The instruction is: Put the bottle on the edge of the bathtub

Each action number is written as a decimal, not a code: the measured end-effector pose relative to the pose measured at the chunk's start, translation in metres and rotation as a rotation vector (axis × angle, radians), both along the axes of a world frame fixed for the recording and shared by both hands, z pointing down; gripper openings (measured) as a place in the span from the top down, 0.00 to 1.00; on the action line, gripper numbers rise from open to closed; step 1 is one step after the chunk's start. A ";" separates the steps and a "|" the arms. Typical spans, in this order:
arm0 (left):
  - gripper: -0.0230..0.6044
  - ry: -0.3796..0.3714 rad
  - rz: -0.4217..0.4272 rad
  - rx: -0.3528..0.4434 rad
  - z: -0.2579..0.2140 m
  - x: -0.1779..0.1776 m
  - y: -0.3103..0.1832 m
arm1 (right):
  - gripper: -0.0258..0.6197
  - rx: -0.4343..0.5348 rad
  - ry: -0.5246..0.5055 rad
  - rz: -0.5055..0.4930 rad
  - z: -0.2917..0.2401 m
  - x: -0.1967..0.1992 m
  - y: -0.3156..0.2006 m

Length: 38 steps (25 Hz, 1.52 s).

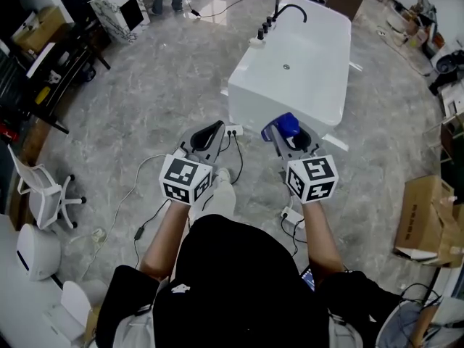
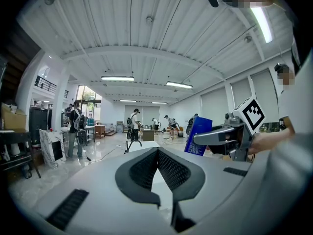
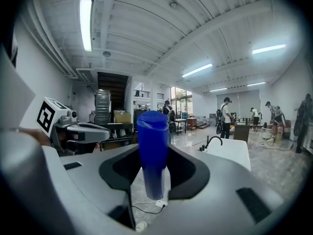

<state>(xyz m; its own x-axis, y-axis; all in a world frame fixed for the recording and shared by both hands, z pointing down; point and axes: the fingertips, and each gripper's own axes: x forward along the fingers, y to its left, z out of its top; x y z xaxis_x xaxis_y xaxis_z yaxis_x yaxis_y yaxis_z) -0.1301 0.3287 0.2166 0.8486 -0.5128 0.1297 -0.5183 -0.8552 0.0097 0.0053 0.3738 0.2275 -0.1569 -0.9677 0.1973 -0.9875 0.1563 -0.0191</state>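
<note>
My right gripper [image 1: 291, 133] is shut on a blue bottle [image 1: 287, 124], held just before the near end of the white bathtub [image 1: 290, 85]. In the right gripper view the bottle [image 3: 152, 151] stands upright between the two dark pads, cap up, and the bathtub [image 3: 234, 151] with its black tap lies ahead to the right. My left gripper [image 1: 210, 133] hangs beside it at the left, shut and empty. In the left gripper view its tips [image 2: 157, 152] meet, and the bottle [image 2: 198, 135] shows at the right in the other gripper.
A black tap [image 1: 290, 9] stands at the tub's far end. Power strips and cables [image 1: 233, 130] lie on the marble floor near the tub. A cardboard box [image 1: 428, 216] sits at the right and a white chair [image 1: 43, 191] at the left. People stand far back.
</note>
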 end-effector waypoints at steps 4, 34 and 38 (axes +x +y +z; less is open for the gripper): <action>0.94 0.005 0.003 -0.007 0.004 0.016 -0.026 | 0.72 -0.011 0.003 -0.002 0.006 0.013 -0.023; 0.94 0.011 0.029 -0.086 0.018 0.055 -0.346 | 0.72 -0.081 -0.002 0.027 0.019 0.050 -0.338; 0.94 0.009 0.027 -0.112 0.031 0.059 -0.368 | 0.72 -0.106 0.004 0.025 0.031 0.054 -0.359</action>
